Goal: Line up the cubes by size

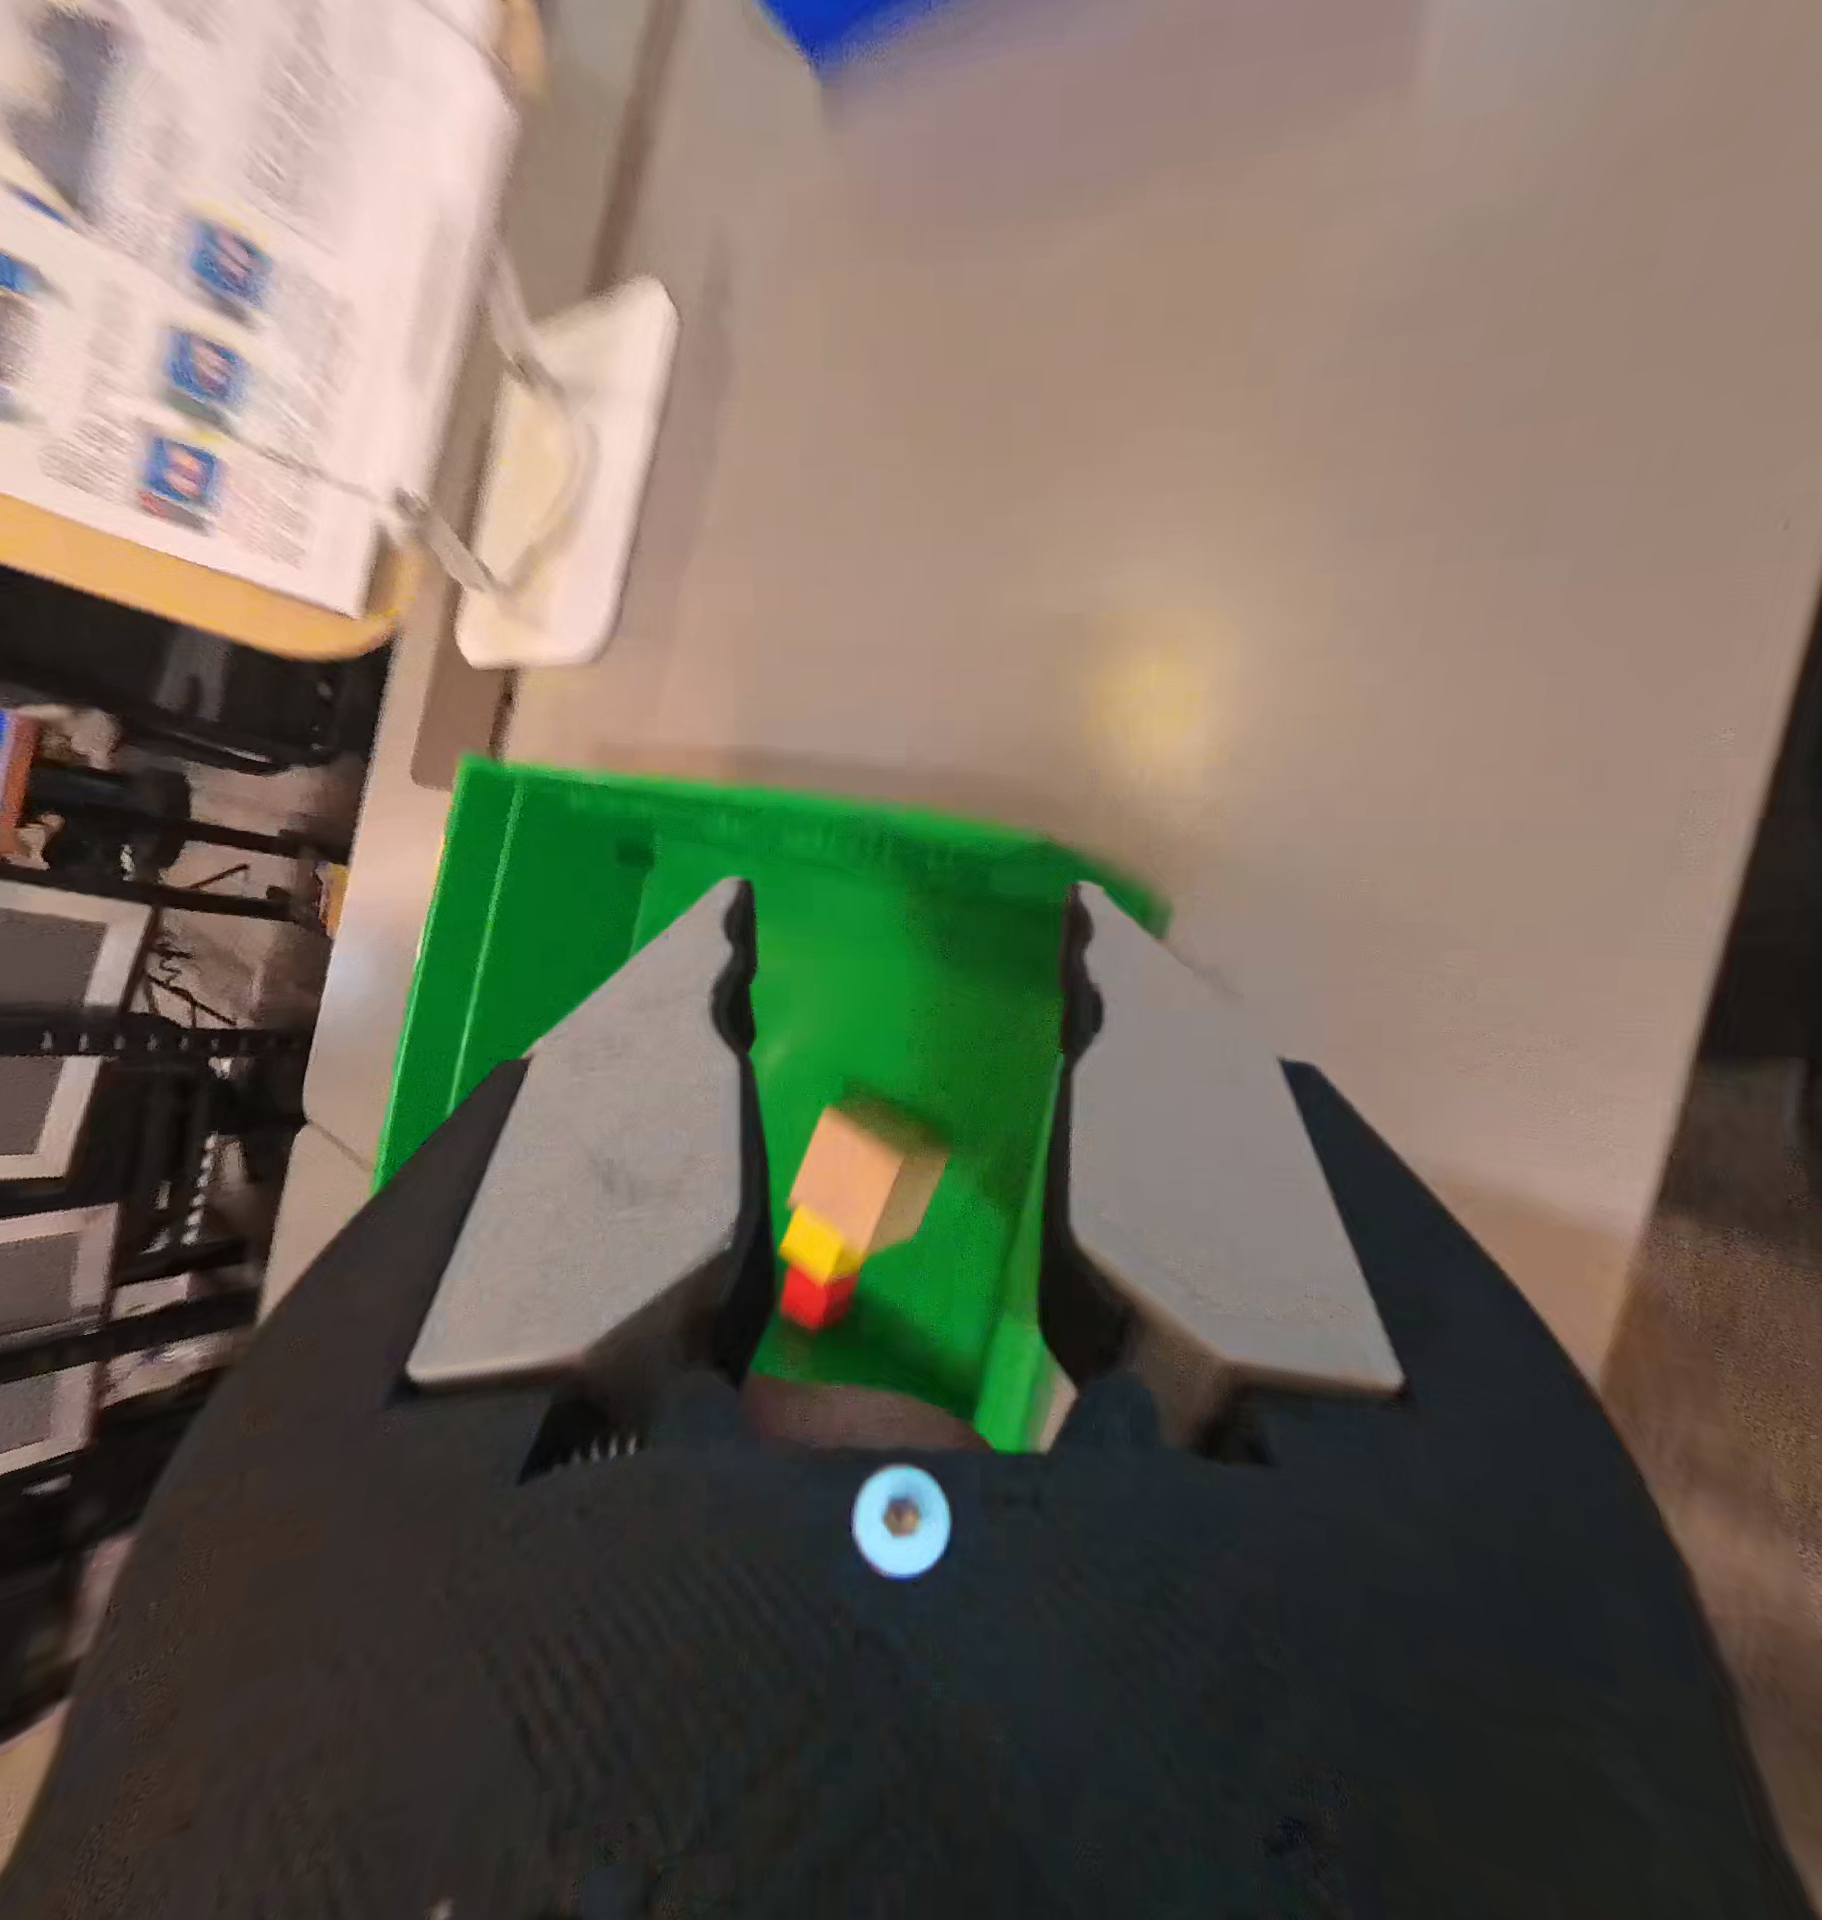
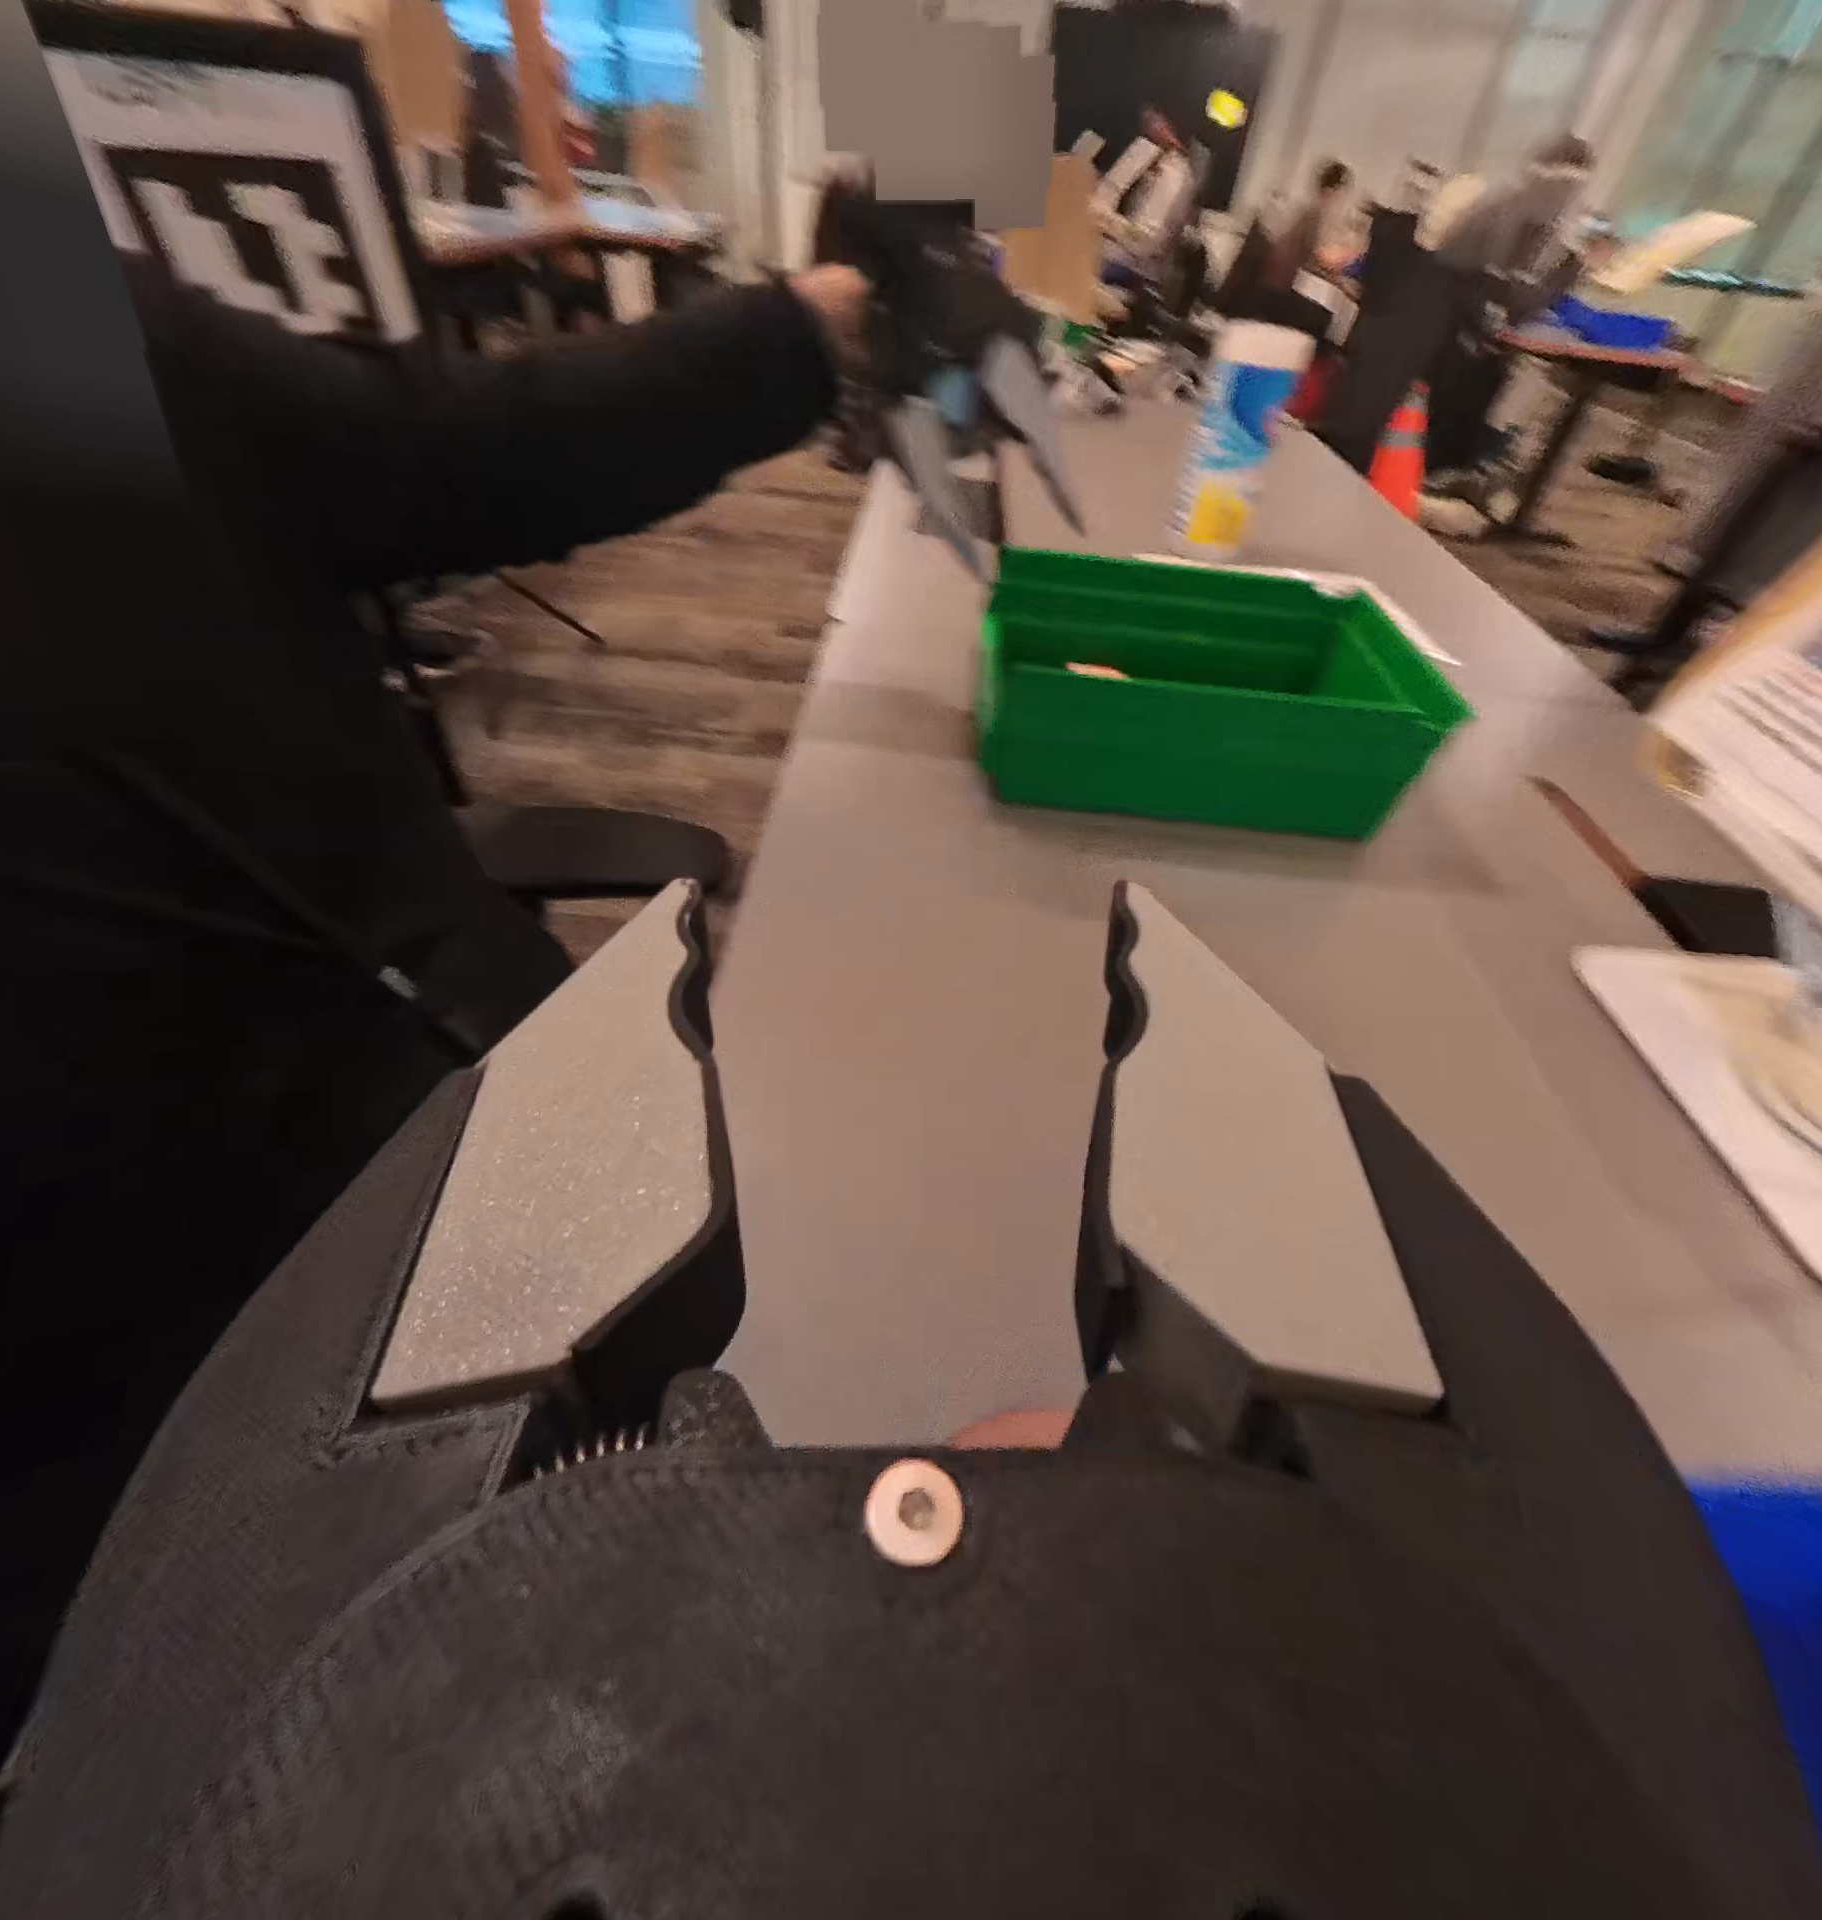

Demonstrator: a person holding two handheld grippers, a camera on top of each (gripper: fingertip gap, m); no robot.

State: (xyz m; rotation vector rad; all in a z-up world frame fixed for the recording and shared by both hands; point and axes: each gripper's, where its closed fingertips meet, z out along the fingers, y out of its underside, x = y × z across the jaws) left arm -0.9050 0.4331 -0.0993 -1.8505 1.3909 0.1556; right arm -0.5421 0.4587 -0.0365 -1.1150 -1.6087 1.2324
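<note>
Green plastic walls box in the cubes: inside the green bin (image 1: 533,935) a tan wooden cube (image 1: 865,1169), a smaller yellow cube (image 1: 819,1244) and a red cube (image 1: 816,1299) sit in a short row on its floor, touching one another, the tan one farthest from the camera. The left gripper (image 1: 907,935) hangs above the bin with its jaws spread wide and nothing between them. The bin rests on a long grey table (image 2: 886,1091). The right gripper (image 2: 907,935) is well back from the bin, low over bare tabletop, jaws also apart and empty. Beyond the bin stands a white canister with a blue label (image 2: 1234,436); a white tray (image 2: 1696,1091) lies at the table's right side. A black sleeve (image 2: 533,436) reaches out to the left gripper. The pictures are motion-blurred.
</note>
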